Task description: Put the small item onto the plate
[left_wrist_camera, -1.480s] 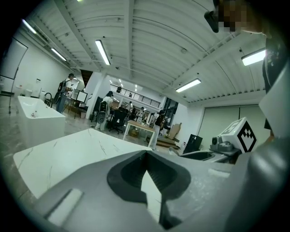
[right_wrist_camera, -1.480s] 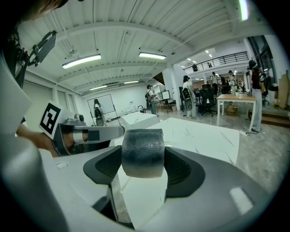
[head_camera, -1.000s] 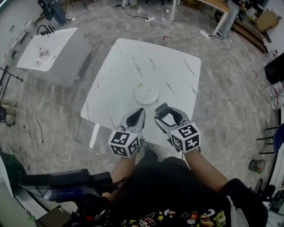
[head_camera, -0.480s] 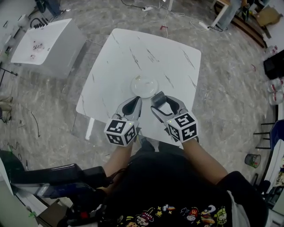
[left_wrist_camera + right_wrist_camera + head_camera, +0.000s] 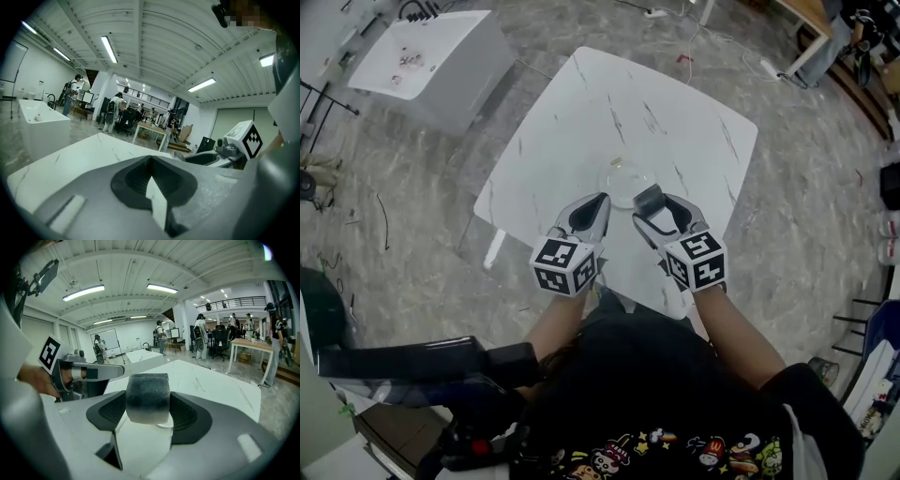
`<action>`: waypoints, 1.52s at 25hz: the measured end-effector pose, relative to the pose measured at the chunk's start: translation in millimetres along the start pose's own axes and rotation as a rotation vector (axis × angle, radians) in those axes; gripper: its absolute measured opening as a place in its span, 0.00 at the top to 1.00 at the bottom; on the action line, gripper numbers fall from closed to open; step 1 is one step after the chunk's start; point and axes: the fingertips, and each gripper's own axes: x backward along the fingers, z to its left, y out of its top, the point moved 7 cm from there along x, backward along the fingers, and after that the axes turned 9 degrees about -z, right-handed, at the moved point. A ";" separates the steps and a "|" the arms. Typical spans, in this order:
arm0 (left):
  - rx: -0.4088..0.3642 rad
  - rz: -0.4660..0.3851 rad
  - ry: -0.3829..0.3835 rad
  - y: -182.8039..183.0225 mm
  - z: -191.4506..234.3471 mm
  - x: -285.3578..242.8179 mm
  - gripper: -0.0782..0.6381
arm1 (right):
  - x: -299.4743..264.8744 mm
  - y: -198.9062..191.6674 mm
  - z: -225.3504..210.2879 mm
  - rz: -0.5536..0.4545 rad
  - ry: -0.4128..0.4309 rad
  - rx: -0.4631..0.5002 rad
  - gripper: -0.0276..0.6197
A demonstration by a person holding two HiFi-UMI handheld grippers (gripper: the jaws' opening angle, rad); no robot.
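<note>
Jaws of my right gripper (image 5: pixel 651 212) clamp a grey foam roll (image 5: pixel 147 397) at the plate's (image 5: pixel 616 181) near edge; my left gripper (image 5: pixel 594 209) is closed, empty. It looks light and squashy: I'd pinch its sides gently.

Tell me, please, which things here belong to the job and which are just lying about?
Job:
- grey foam piece, clamped in the right gripper
- plate on the marble table

Lying about:
- left gripper, shut and empty
- white stand
- wooden table
</note>
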 end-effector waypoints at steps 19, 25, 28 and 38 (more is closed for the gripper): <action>0.002 0.063 0.049 -23.0 32.3 -17.1 0.89 | -74.2 -33.1 -42.4 0.147 0.007 0.092 0.46; 0.006 0.081 0.064 -34.5 40.8 -26.2 0.89 | -96.2 -45.0 -52.9 0.179 0.005 0.076 0.46; 0.011 0.085 0.070 -37.2 42.5 -27.7 0.89 | -106.0 -49.4 -54.7 0.198 0.016 0.073 0.46; 0.032 0.099 0.082 -48.3 55.5 -38.2 0.89 | -135.4 -64.9 -61.6 0.258 0.032 0.089 0.46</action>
